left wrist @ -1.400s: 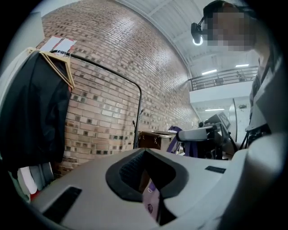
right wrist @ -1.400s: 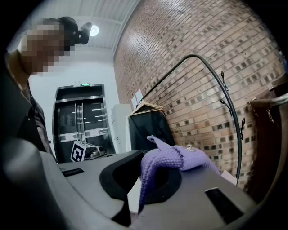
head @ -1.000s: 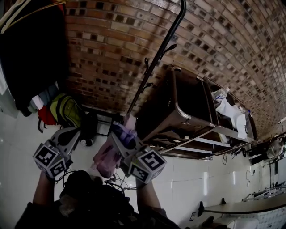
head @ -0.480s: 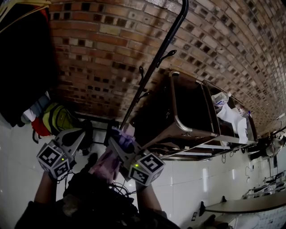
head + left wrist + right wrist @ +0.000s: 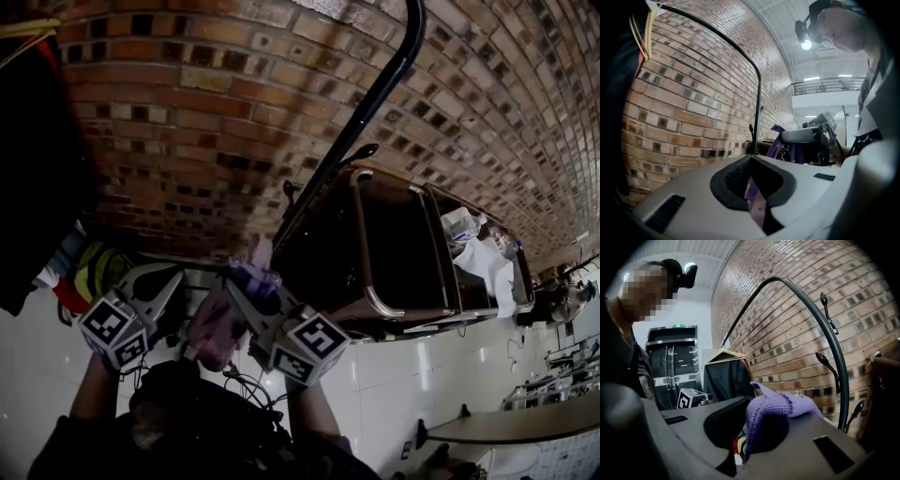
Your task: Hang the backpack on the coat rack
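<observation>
A pink and purple backpack (image 5: 217, 326) hangs between my two grippers, low in the head view. My right gripper (image 5: 246, 279) is shut on its purple woven strap (image 5: 777, 407), which drapes over the jaws. My left gripper (image 5: 169, 281) has its tips together, with a pink strap (image 5: 757, 207) caught in the hollow behind them. The black coat rack pole (image 5: 361, 122) leans up from just beyond the grippers. Its small hooks (image 5: 360, 151) stick out along it. The right gripper view shows the pole arching overhead (image 5: 806, 301) with a hook (image 5: 820, 357) to the right.
A brick wall (image 5: 206, 103) stands right behind the rack. A dark garment on a wooden hanger (image 5: 723, 369) hangs at the left. A yellow-green bag (image 5: 98, 272) lies on the floor. A metal cart (image 5: 375, 300) with white cloths (image 5: 478, 253) stands to the right.
The wall and rack have come closer and the view has tipped up along the pole. Both grippers keep hold of the backpack, now nearer the rack's lower hooks.
</observation>
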{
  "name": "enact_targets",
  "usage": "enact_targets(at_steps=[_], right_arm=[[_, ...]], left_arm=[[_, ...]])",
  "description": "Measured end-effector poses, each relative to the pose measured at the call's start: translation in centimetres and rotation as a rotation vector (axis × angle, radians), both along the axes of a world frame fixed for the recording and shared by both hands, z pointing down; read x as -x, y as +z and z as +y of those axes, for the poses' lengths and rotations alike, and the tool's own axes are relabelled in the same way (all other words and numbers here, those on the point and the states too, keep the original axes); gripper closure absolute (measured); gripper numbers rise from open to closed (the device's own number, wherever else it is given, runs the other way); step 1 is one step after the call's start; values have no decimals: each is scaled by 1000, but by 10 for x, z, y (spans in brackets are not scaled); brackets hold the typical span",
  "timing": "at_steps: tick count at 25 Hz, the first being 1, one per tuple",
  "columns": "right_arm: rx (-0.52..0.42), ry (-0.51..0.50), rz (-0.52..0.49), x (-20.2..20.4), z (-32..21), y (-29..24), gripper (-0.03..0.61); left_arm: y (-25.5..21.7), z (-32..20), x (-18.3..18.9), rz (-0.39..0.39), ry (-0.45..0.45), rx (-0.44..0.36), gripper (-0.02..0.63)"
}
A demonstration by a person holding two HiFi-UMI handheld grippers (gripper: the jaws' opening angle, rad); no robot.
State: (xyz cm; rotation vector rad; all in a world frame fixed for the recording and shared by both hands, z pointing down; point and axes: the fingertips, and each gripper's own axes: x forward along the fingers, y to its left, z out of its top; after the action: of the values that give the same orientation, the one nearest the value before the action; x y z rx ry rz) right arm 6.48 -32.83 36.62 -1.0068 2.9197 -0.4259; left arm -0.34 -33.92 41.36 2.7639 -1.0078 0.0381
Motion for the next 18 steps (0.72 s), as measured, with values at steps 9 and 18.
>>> enact_targets(at_steps=[9,18], right_arm=[[-54,-33,-10,14,-100,-37,569],[-99,43,-38,-2,-166,-84,569]], left_arm=[[-4,-85,-1,-6,36,-15,574],[-2,-141,4,8,51,-11,575]])
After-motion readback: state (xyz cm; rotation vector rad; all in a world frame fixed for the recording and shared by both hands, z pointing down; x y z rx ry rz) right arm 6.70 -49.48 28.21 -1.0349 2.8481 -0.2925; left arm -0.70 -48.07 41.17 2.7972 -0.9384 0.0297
